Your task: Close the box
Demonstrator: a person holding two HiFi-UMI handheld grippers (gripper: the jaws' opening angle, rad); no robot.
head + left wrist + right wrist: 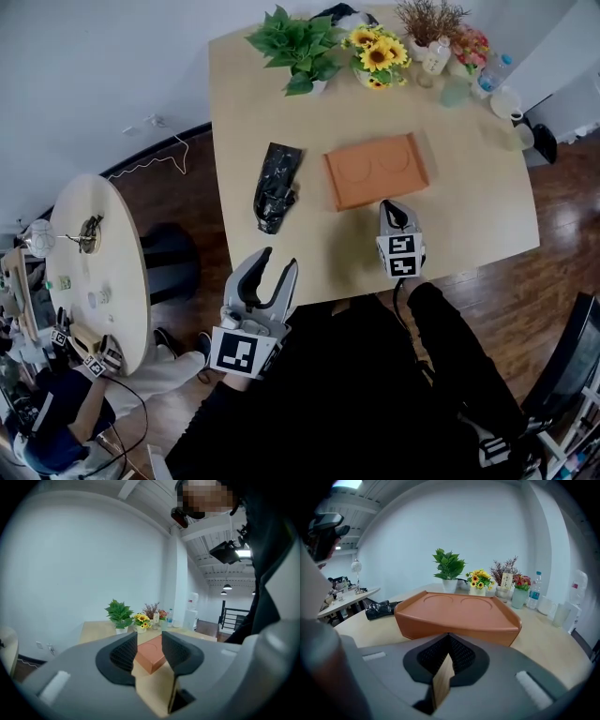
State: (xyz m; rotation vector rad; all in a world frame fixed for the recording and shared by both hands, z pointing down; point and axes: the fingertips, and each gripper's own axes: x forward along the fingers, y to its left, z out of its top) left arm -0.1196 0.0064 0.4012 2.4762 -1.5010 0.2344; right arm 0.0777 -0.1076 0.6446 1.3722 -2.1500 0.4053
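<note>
An orange box [375, 169] with two round dents in its lid lies shut on the wooden table [469, 216]. My right gripper [392, 209] is shut and empty, its tip just short of the box's near edge. In the right gripper view the box [459, 613] fills the middle, directly ahead of the right gripper [449, 637]. My left gripper [278, 260] is open and empty at the table's near edge, well back from the box. In the left gripper view the box [151, 654] shows between the spread jaws of the left gripper [149, 646].
A crumpled black bag [277, 186] lies left of the box. A green plant [300, 47], sunflowers [378, 54], dried flowers, cups and a bottle [490, 73] line the far edge. A round side table [98, 262] stands to the left.
</note>
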